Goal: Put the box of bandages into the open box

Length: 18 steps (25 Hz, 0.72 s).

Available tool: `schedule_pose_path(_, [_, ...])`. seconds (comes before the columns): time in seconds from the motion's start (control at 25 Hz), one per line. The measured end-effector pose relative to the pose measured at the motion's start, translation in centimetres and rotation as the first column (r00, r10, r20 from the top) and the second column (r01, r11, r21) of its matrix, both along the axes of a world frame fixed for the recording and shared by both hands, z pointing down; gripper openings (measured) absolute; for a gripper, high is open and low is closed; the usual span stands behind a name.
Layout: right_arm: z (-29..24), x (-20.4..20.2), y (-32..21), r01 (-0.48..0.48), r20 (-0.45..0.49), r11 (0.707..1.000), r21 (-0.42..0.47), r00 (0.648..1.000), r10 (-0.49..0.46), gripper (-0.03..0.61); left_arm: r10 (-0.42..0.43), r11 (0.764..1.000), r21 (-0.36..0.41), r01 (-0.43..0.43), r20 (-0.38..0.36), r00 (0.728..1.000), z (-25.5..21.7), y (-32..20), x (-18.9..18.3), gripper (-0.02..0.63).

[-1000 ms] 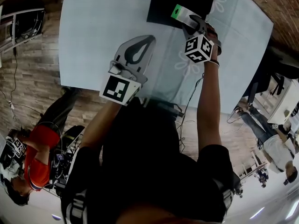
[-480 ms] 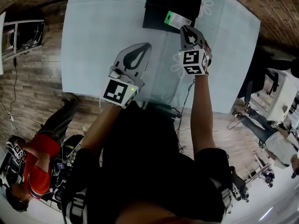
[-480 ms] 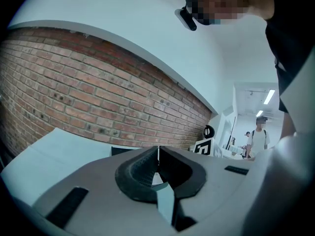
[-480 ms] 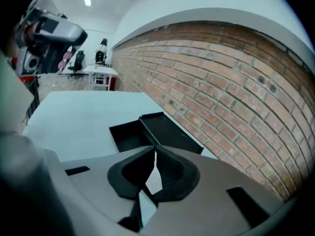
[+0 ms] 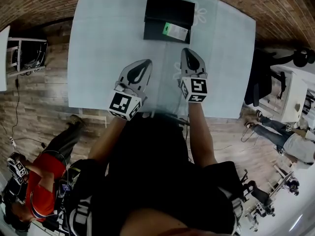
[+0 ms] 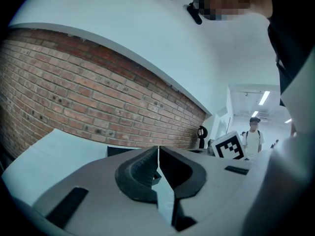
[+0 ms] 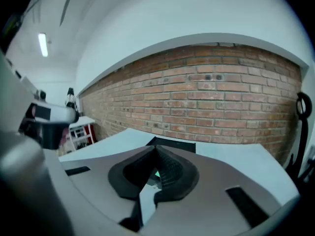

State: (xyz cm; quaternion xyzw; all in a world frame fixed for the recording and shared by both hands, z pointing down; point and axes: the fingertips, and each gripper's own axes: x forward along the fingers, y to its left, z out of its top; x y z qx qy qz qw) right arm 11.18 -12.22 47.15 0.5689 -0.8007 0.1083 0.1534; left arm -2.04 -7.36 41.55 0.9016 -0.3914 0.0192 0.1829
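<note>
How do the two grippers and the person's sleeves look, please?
The left gripper and the right gripper are light grey, tapering shells with a teardrop opening. Each carries a white cube with black square markers. Their inner pads are dark and ribbed. The sleeves are black and short.

In the head view the print on the box of bandages (image 5: 175, 32) is too small to read, and the open box (image 5: 165, 11) shows no detail in its dark inside. In the left gripper view the left tool (image 6: 158, 150) covers all but a dark strip of that box. In the right gripper view the right tool (image 7: 155, 149) hides its near side.
</note>
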Motion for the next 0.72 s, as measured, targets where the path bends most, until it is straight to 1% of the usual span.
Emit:
schedule_pose_path(0.08, [-1.1, -0.1, 1.6, -0.032, 0.099, 0.999, -0.004, 0.995, 0.033, 0.028, 0.016, 1.000, 0.000, -0.016, 0.001, 1.000, -0.2, 0.9, 0.2, 0.040])
schedule_pose_path(0.16, [-2.1, -0.1, 3.2, -0.057, 0.145, 0.998, 0.009, 0.988, 0.055, 0.028, 0.035, 0.999, -0.003, -0.035, 0.001, 0.999, -0.3, 1.8, 0.5, 0.040])
schedule_pose_path(0.32, [-4.1, -0.3, 5.8, -0.099, 0.197, 0.994, 0.045, 0.976, 0.089, 0.028, 0.069, 0.998, 0.006, -0.069, -0.007, 0.998, -0.8, 3.3, 1.1, 0.039])
schedule_pose_path(0.44, [-5.2, -0.8, 7.4, -0.121, 0.209, 0.990, 0.066, 0.972, 0.105, 0.028, 0.079, 0.997, 0.028, -0.079, -0.014, 0.997, -1.4, 4.4, 1.2, 0.039])
schedule_pose_path(0.6, [-5.6, -1.4, 9.1, -0.156, 0.251, 0.986, 0.064, 0.958, 0.135, 0.028, 0.114, 0.993, 0.027, -0.114, -0.012, 0.993, -1.5, 5.5, 1.7, 0.040])
schedule_pose_path(0.72, [-5.7, -1.6, 10.0, -0.163, 0.265, 0.985, 0.057, 0.954, 0.142, 0.028, 0.134, 0.991, 0.028, -0.134, -0.010, 0.991, -1.6, 6.0, 2.0, 0.040])
